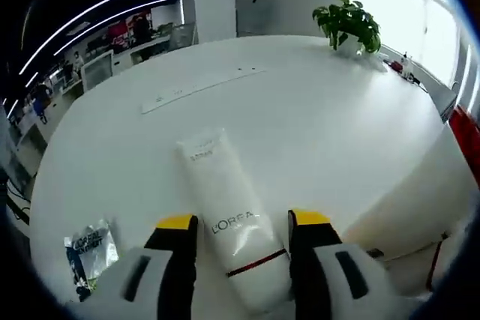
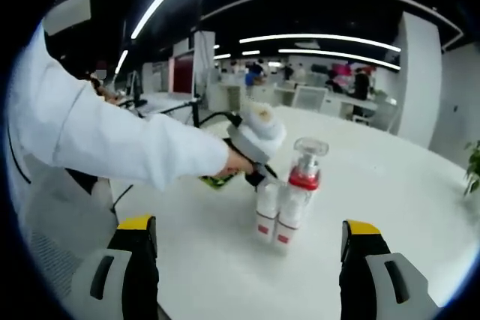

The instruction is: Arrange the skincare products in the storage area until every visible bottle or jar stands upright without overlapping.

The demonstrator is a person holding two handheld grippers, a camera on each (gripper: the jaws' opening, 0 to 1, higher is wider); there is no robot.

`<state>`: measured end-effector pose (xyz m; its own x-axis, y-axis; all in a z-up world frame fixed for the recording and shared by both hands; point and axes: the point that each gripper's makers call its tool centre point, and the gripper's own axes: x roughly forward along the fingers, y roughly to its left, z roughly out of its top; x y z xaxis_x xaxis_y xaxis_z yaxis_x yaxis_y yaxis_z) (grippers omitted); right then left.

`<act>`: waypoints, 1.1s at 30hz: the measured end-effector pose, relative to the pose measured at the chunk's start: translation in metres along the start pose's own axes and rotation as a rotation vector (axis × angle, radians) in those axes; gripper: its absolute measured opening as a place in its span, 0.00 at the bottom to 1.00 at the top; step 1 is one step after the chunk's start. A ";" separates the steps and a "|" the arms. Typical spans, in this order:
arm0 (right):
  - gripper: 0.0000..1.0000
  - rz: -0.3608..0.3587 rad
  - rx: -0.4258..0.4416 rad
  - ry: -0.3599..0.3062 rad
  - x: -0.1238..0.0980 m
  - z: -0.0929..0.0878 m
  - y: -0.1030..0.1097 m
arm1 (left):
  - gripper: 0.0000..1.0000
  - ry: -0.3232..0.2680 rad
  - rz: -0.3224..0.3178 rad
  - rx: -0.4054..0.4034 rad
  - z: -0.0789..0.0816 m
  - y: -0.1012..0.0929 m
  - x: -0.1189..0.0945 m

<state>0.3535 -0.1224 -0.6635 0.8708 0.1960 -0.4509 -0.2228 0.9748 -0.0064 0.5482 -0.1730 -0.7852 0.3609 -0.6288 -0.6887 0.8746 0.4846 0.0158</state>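
White L'Oréal tube point(image 1: 232, 219) lies flat on worktop point(image 1: 337, 133) between spread left tongs point(image 1: 244, 222), framed for gripping; right tongs point(image 2: 249, 234) released, facing upright pump bottle point(image 2: 300, 185).

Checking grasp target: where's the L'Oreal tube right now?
In the left gripper view, the L'Oreal tube lies flat on the white table, between the open left gripper jaws, a sachet to its left.

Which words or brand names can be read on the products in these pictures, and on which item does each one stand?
"L'OREAL": on the white tube lying on the table, between the left gripper's jaws.
Small print near the tube's far end: too blurred to read.
Print on the small sachet: too blurred to read.
Labels on the red-banded bottles: too small to read.
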 end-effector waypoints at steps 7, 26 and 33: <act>1.00 0.001 0.004 0.018 0.001 -0.004 0.000 | 0.40 -0.013 -0.005 0.007 0.003 0.007 0.007; 1.00 0.001 -0.002 0.047 0.001 -0.010 0.001 | 0.35 -0.056 -0.089 0.106 0.007 0.002 0.005; 1.00 -0.026 -0.005 0.049 0.001 -0.011 -0.006 | 0.31 -0.069 -0.099 0.066 0.006 0.007 0.006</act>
<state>0.3508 -0.1296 -0.6736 0.8537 0.1651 -0.4940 -0.2028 0.9790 -0.0233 0.5588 -0.1770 -0.7852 0.2916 -0.7130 -0.6376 0.9255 0.3787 -0.0003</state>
